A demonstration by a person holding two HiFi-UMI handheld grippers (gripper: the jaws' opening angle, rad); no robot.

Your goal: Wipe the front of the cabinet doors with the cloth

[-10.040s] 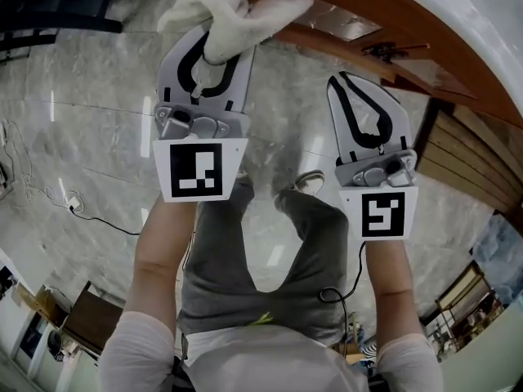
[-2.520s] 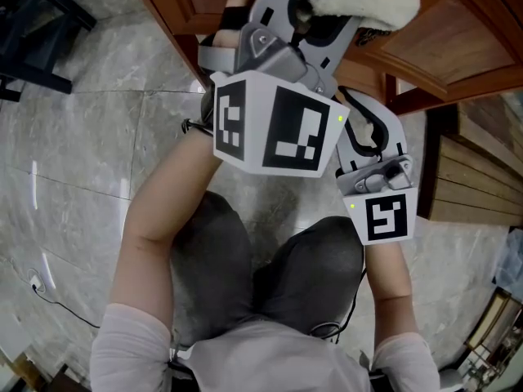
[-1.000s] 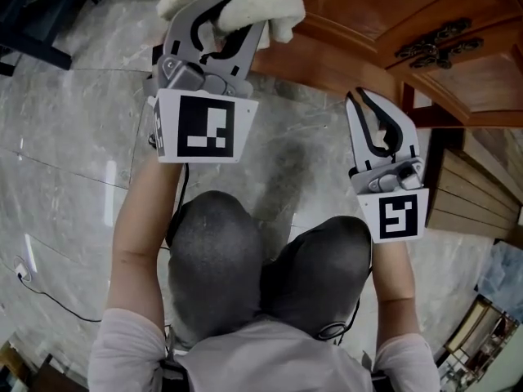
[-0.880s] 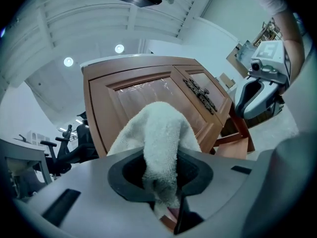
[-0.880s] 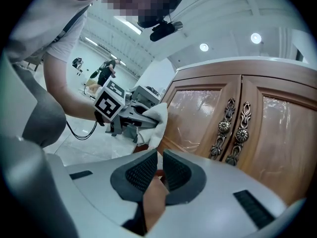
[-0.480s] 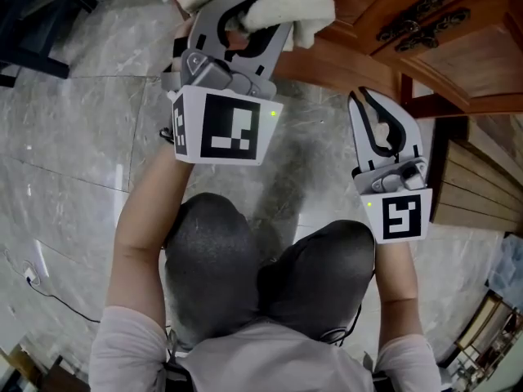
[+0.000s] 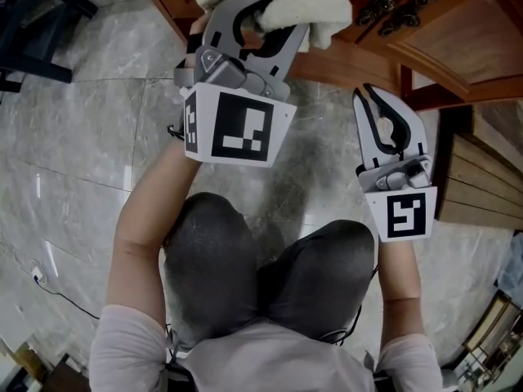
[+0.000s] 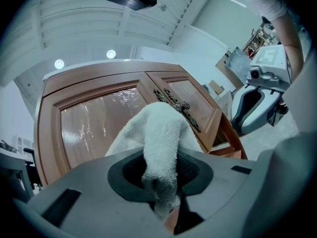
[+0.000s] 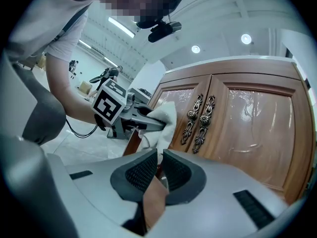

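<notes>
Left tool (image 7: 255, 11) raised, jaws clamped; right tool (image 7: 367, 94) lower, jaws together.

Head cam steep down; L/R cams close, shared cabinet doors (image 8: 99, 118).

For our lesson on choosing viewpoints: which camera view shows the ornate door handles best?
The right gripper view: both door handles show full length, side by side, unobstructed. In the left gripper view they are smaller, slanted, next to the cloth. The head view catches them foreshortened at its top edge.
</notes>
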